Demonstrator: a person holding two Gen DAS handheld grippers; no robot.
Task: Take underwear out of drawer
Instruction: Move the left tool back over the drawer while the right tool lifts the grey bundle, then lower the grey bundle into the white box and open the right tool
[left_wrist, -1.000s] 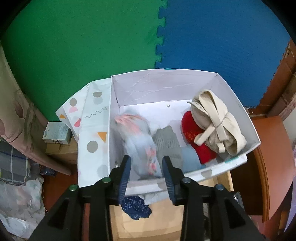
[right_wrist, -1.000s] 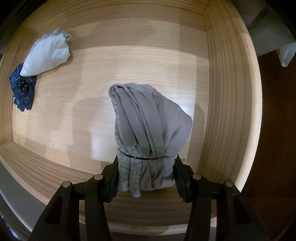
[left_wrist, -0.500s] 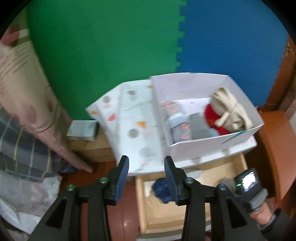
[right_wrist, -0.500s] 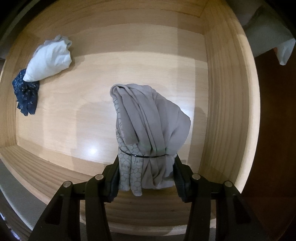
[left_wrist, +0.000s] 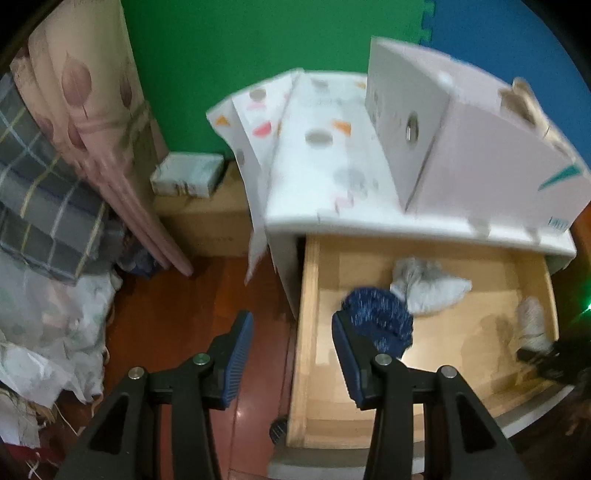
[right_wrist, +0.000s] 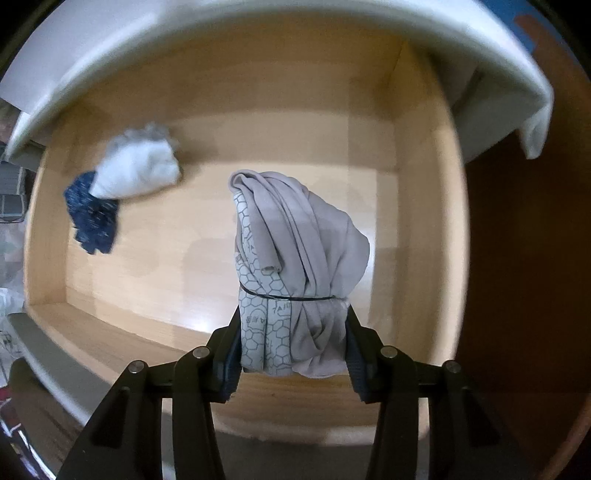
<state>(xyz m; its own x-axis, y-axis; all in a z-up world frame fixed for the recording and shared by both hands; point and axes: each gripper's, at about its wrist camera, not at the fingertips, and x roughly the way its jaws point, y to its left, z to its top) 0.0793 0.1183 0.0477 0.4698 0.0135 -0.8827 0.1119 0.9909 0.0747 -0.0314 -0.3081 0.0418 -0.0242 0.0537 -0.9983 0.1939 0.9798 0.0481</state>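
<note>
Gripping a grey rolled bundle of underwear (right_wrist: 295, 280), bound by a thin black band, the right gripper (right_wrist: 291, 354) is pointing down into the wooden drawer (right_wrist: 424, 221), its pads pressing the roll from both sides and having just been tightening on it a little. The bundle is appearing to hang clear of the drawer floor, so this piece is judged to be on its way out but not yet past the walls.

The left gripper (left_wrist: 291, 354) is carrying nothing; its jaws have just been spreading and are standing apart with only air between them, hovering over the drawer's left wall (left_wrist: 306, 332). Just past its right finger, at about two o'clock from the fingertips, a dark blue speckled piece (left_wrist: 380, 317) is lying on the drawer floor, touching a pale grey-white piece (left_wrist: 428, 288) beyond it. Those two are still waiting to be taken out, and the left gripper seems to be lining up for the blue one.

A white box with coloured shapes (left_wrist: 461, 158) is sitting on the white top (left_wrist: 332, 177) above the drawer at twelve o'clock. Green foam matting (left_wrist: 258, 44) and blue foam matting (left_wrist: 498, 44) are covering the wall behind. At nine o'clock, a leaf-print curtain (left_wrist: 85, 110) is hanging beside plaid bedding (left_wrist: 44, 192), above a red-brown floor (left_wrist: 177, 325).
</note>
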